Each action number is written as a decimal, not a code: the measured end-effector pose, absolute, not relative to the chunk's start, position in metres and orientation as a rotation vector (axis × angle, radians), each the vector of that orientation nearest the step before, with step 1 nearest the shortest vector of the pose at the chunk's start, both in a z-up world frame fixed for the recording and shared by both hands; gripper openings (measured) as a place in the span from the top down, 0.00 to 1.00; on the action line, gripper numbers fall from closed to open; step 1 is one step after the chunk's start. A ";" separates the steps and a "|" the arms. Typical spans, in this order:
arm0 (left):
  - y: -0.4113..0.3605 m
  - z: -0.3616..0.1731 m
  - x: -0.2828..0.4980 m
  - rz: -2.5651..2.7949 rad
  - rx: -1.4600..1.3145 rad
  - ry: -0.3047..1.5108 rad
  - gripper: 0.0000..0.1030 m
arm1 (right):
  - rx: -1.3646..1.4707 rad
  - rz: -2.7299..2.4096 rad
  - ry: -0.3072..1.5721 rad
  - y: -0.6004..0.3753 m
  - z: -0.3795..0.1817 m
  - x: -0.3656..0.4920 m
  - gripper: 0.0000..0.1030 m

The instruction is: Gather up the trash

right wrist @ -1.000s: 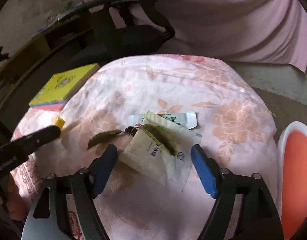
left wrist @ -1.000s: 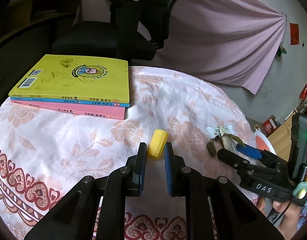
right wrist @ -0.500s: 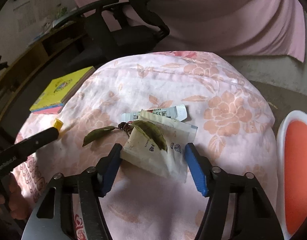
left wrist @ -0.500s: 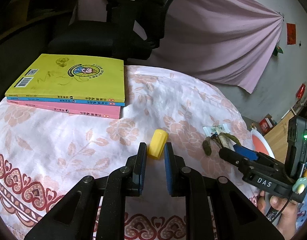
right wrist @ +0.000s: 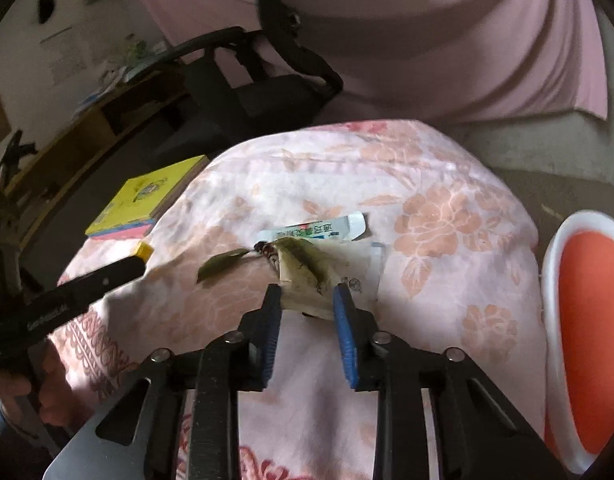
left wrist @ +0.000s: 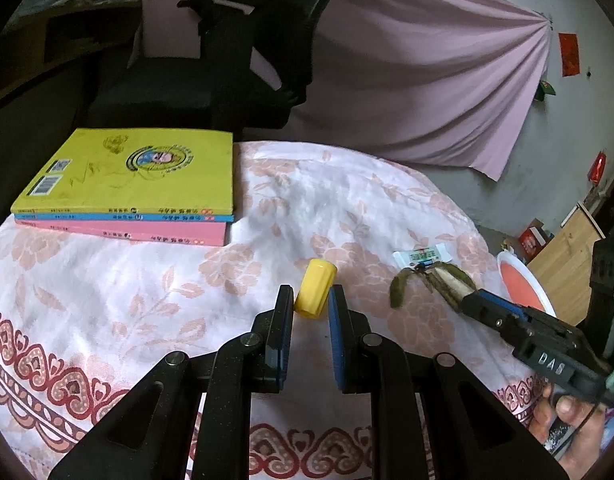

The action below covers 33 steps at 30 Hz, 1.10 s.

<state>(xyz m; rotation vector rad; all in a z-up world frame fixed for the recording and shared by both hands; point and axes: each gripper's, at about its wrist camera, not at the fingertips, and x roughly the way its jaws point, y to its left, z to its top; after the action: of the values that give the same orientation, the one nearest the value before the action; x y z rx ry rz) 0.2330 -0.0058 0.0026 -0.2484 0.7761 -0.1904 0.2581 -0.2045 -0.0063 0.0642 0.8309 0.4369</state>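
Both grippers are clamping trash on the floral tablecloth [left wrist: 107,280].

Taking the stack of books [left wrist: 135,188] as landmark: it is lying at the far left of the cloth. To its right and nearer the camera, the left gripper [left wrist: 310,304] is pinching the yellow cap [left wrist: 315,294] between its blue pads. Further right of the books, the right gripper [right wrist: 307,300] is squeezing the cream paper packet [right wrist: 307,280] with a leaf [right wrist: 223,262] on it; a white wrapper [right wrist: 319,230] is lying just behind. Farthest right, an orange bin [right wrist: 587,332] is sitting beyond the cloth's edge.

Matt floral cloth [left wrist: 347,208] covers the table; glossy yellow plastic cap [left wrist: 315,294]; creased paper sachet [right wrist: 327,276] at 12 o'clock.
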 end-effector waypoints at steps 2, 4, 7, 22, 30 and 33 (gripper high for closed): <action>-0.009 0.003 0.233 -0.194 -0.238 0.771 0.86 | 0.047 0.442 0.834 -0.201 -0.007 0.257 0.77; -0.011 0.003 0.233 -0.191 -0.232 0.774 0.86 | 0.050 0.440 0.833 -0.202 -0.006 0.257 0.77; -0.012 0.003 0.233 -0.191 -0.226 0.774 0.86 | 0.050 0.431 0.822 -0.205 -0.005 0.256 0.80; -0.018 0.016 0.208 -0.196 -0.211 0.707 0.86 | 0.167 0.461 0.719 -0.240 0.017 0.235 0.95; -0.028 0.015 0.191 -0.190 -0.215 0.731 0.86 | 0.298 0.594 0.742 -0.263 0.030 0.223 0.95; -0.030 0.015 0.185 -0.181 -0.213 0.736 0.86 | 0.241 0.587 0.740 -0.258 0.031 0.218 0.94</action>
<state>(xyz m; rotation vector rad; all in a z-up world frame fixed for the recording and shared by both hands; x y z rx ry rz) 0.1846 -0.0303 0.0149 -0.2131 0.7360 -0.1812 0.2181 -0.2575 0.0315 0.2409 0.7397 0.5871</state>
